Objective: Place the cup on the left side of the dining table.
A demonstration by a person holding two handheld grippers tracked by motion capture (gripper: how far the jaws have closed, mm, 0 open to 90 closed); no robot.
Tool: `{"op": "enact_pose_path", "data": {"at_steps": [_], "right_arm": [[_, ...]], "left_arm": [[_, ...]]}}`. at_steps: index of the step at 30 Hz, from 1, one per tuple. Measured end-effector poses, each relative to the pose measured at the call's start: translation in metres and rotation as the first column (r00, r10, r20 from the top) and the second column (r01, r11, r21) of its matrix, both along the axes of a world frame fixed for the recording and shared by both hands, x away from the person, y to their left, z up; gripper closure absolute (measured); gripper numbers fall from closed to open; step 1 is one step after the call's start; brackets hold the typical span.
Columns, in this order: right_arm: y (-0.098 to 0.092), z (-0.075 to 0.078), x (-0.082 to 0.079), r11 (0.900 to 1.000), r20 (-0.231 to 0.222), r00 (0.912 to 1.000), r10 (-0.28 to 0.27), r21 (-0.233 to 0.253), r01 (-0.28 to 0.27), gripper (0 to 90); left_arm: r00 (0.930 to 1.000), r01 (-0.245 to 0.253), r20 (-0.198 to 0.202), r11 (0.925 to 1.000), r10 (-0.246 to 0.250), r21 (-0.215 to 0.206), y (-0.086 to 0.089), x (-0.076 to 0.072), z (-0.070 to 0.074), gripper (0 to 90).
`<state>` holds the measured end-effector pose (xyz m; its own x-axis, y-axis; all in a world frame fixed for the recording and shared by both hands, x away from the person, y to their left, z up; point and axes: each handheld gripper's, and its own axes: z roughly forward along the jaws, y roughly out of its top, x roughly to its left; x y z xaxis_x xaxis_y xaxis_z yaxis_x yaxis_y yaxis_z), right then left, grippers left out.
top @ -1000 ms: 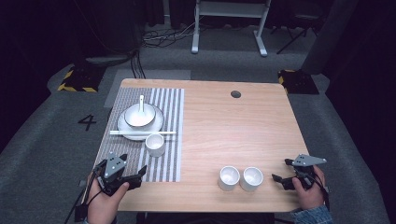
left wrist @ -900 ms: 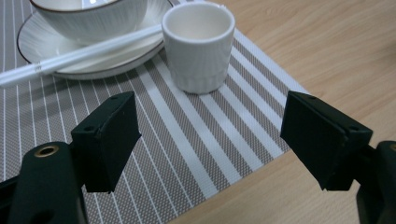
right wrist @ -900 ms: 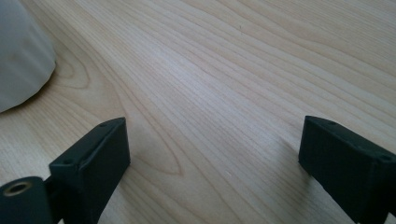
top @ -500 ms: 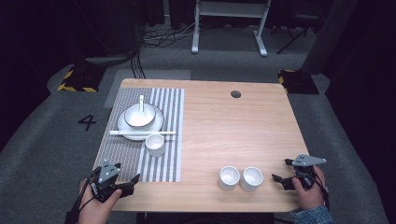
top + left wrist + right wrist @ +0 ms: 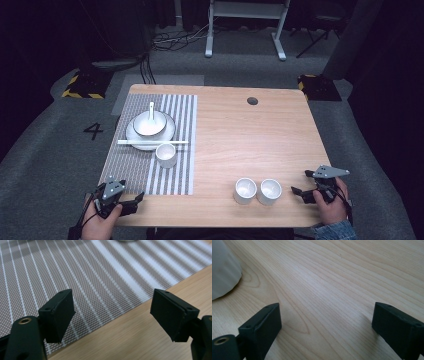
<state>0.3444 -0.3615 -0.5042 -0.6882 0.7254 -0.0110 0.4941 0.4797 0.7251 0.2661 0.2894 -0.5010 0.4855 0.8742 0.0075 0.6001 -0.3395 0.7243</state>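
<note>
Resting at the table's (image 5: pixel 225 120) near corners, left gripper (image 5: pixel 131 202) by the striped mat (image 5: pixel 170 170), right gripper (image 5: pixel 304 186) beside two white cups (image 5: pixel 257 191), both held jaws spread wide, empty.

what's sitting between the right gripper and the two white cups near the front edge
Nothing: in the high view, bare wood separates the right gripper from the nearer of the two cups.

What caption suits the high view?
Two open hand-held grippers, left and right, rest beside a place setting and two cups.
</note>
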Motion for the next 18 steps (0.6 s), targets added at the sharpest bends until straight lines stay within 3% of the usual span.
{"op": "enact_pose_path", "data": {"at_steps": [2, 5, 12, 18], "right_arm": [[0.0, 0.0, 0.0, 1.0, 0.0, 1.0, 0.0, 0.0, 0.0, 9.0], [0.0, 0.0, 0.0, 1.0, 0.0, 1.0, 0.0, 0.0, 0.0, 9.0], [0.0, 0.0, 0.0, 1.0, 0.0, 1.0, 0.0, 0.0, 0.0, 9.0], [0.0, 0.0, 0.0, 1.0, 0.0, 1.0, 0.002, 0.0, -0.002, 9.0]], "left_arm": [[0.9999, -0.017, 0.0, 0.9997, 0.017, 0.018, 0.004, 0.001, -0.005, 18.6], [0.9986, -0.052, -0.007, 0.9984, 0.052, -0.023, 0.008, 0.001, -0.008, 17.0], [0.9974, -0.061, 0.034, 0.9969, 0.063, -0.05, 0.008, -0.002, -0.014, 13.9], [0.9973, -0.062, 0.035, 0.9968, 0.064, -0.051, 0.008, -0.002, -0.014, 13.8]]}}
